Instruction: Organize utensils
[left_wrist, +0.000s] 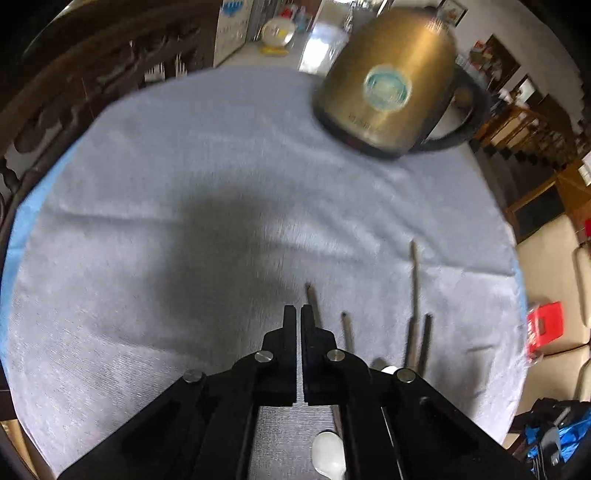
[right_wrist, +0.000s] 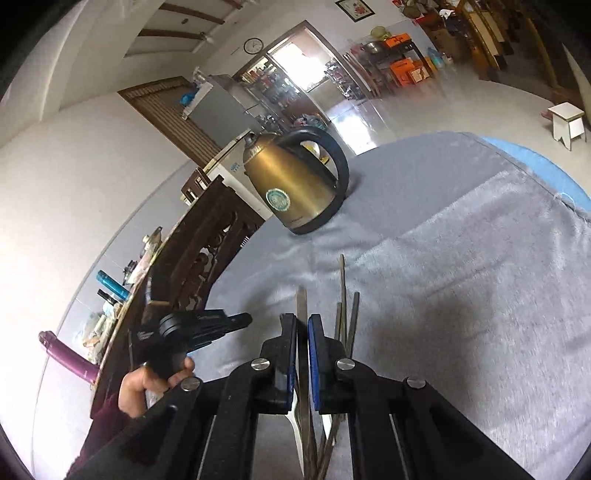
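A round table (left_wrist: 110, 155) is covered by one grey cloth (left_wrist: 229, 155), with a blue layer showing at its rim. One brass-coloured kettle (right_wrist: 295, 184) with a black handle is stood at the far side of the cloth, well apart from the utensils; what is inside it cannot be told. A carved dark wooden chair back (right_wrist: 207, 251) is seen at the table's left edge. In the left wrist view, four thin dark handles (left_wrist: 415, 295) are counted lying on the cloth to the right of the left gripper (left_wrist: 298, 314), and one white spoon (left_wrist: 328, 454) is seen near, under the gripper's frame. The left gripper is clenched, its fingers pressed together with nothing seen between them. In the right wrist view, the right gripper (right_wrist: 302, 321) is closed on a flat metal utensil (right_wrist: 302, 302), whose end sticks out past the blue-padded fingers; three more thin sticks (right_wrist: 345, 310) are seen just right of it, though whether they are lifted or lying on the cloth cannot be told. The left hand (right_wrist: 147, 384), in a dark red sleeve, is seen at the near left, wrapped around its gripper's grip.
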